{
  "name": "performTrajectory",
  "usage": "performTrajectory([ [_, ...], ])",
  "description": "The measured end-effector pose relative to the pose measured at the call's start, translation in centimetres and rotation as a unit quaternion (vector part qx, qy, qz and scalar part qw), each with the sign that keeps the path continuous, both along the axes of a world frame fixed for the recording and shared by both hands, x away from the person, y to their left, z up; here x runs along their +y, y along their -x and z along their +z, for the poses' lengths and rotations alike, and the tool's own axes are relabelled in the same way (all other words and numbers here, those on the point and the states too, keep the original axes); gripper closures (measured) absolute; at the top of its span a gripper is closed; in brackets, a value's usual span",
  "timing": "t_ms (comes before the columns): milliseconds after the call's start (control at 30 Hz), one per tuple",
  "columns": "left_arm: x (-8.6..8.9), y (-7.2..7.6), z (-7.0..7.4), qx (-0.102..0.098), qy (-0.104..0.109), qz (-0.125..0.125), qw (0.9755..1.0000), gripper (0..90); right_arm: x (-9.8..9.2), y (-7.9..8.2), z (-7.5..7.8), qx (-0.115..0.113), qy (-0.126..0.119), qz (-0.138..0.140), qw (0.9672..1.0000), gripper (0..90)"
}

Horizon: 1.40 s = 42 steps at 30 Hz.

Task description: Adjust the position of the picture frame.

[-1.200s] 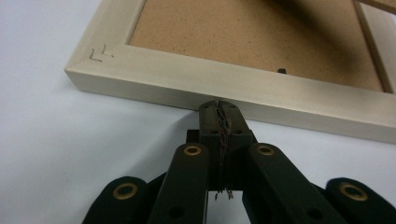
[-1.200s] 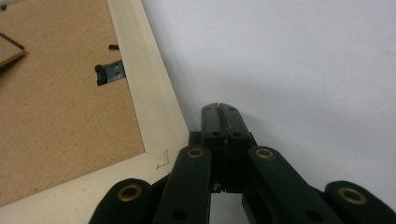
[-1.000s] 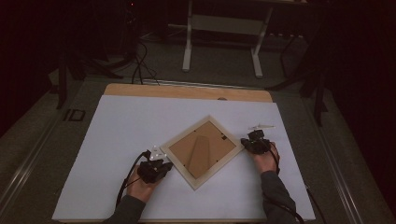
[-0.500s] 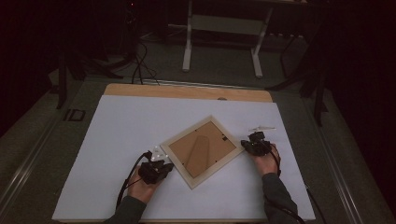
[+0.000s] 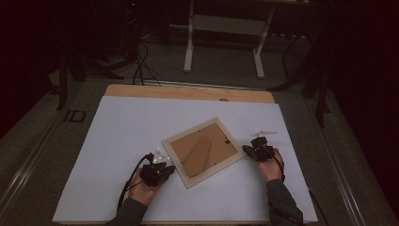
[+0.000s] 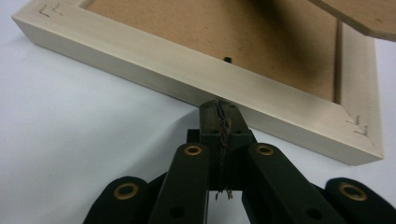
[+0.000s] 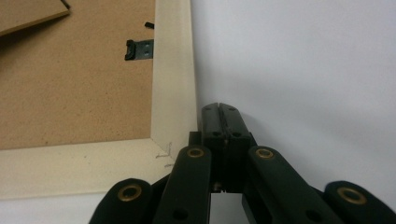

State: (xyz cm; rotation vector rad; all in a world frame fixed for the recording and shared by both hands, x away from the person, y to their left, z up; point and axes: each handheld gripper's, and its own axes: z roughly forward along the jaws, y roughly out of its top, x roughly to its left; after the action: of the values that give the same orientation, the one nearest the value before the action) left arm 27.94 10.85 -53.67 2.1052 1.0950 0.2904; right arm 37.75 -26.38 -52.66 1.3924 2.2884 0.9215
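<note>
High view: picture frame [image 5: 204, 151] lies face-down mid-table [image 5: 117, 127], turned slightly since a second ago; left claw [image 5: 165, 168] at its near-left edge, right claw [image 5: 248, 149] at its right corner. Left claw view: jaws closed, empty, tips against the frame's side. Right claw view: jaws closed, empty, beside the frame's corner; likely nudging it square.

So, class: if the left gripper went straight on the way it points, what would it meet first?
The left gripper, jaws shut, points at the picture frame; it would meet that pale side rail first and seems nearly touching already.
</note>
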Motion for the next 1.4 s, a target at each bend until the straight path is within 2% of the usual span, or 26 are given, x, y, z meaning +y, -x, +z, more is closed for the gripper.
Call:
performTrajectory([
  [467,0.0,0.4,0.1,0.007,0.0,-0.002,1.0,90.0,-0.1,1.4,0.0,0.0,0.003,0.012,0.9999,90.0],
  [667,0.0,0.8,0.2,0.008,-0.006,-0.011,0.9999,89.9,-0.3,2.0,-0.1,0.0,-0.007,0.016,0.9998,90.0],
  [1000,-0.1,1.3,0.3,0.012,-0.011,-0.015,0.9998,89.9,-0.6,3.1,-0.2,0.001,-0.02,0.016,0.9997,90.0],
  [1400,-0.1,1.0,0.3,0.012,-0.012,-0.01,0.9998,90.0,-0.8,3.9,-0.3,0.003,-0.024,0.007,0.9997,90.0],
])
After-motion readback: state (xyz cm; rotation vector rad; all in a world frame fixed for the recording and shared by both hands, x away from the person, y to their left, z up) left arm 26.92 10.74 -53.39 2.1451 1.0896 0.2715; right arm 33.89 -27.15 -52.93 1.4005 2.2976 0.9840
